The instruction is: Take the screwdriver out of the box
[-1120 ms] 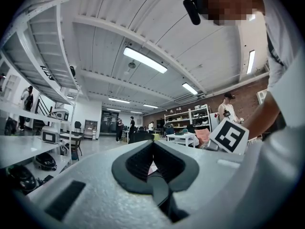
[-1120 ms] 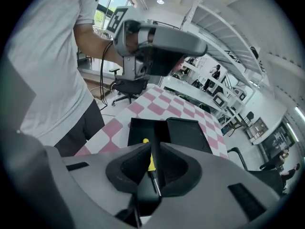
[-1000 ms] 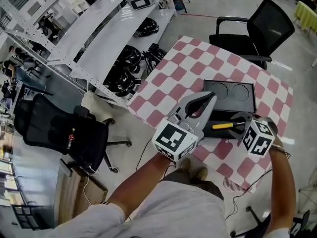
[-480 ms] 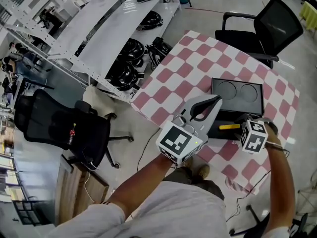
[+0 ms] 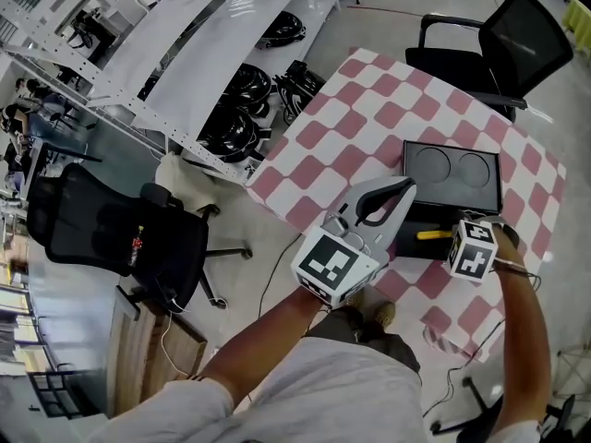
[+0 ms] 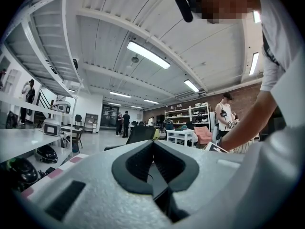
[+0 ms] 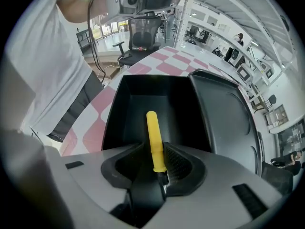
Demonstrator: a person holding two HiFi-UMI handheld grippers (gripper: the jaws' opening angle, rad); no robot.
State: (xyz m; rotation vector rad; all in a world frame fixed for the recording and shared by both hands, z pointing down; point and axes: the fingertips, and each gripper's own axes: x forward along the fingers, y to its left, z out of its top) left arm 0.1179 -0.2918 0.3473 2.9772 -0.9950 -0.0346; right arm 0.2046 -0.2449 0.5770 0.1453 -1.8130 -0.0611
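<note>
The pink-and-white checked bench (image 5: pixel 369 109) fills the upper right of the head view, and the black box (image 7: pixel 114 113) sits open on it, its lid (image 7: pixel 224 118) folded back to the right in the right gripper view. The left tool (image 5: pixel 404 185) hangs level, beside the box at centre frame, its jaws pressed together on nothing. The right tool (image 7: pixel 155 149) points steeply down into the box with its jaws spread, the pads on either side of the screwdriver (image 7: pixel 153 137) but not yet pinching it. The screwdriver lies flat on the box floor, lengthwise, yellow handle uppermost in that view. It looks light and stiff, but the handle is round, smooth plastic and may roll or twist. I would grip squarely across the thick handle, not the thin dark shaft mostly hidden under the tool.
</note>
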